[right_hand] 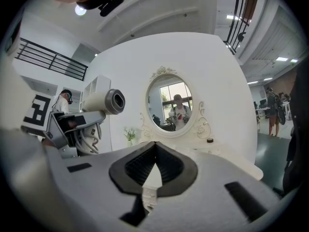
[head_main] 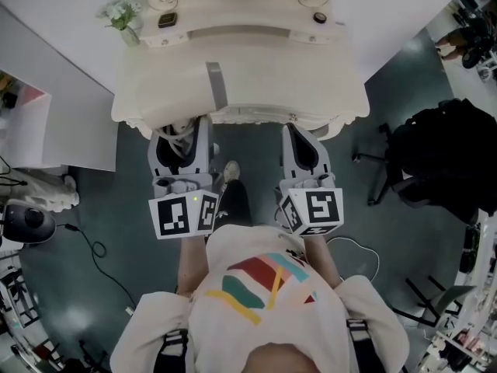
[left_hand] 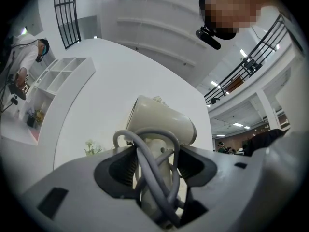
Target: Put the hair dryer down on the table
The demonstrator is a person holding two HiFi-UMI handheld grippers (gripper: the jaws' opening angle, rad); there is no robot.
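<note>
Clamping the hair dryer (left_hand: 161, 122) by its cord-wrapped handle, the left gripper (left_hand: 157, 162) carries it upright, not yet set down, at the near edge of the cream dressing table (head_main: 311, 92); the right gripper (right_hand: 154, 151), jaws closed and empty, hangs alongside, apparently unneeded

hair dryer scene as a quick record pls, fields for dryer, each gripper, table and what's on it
hair dryer: cream, off the table, grey cord wound round its handle
left gripper: shut on the hair dryer's handle
right gripper: shut, nothing between the jaws
table: white dressing table, ahead of both grippers
on table: oval mirror, flowers
</note>
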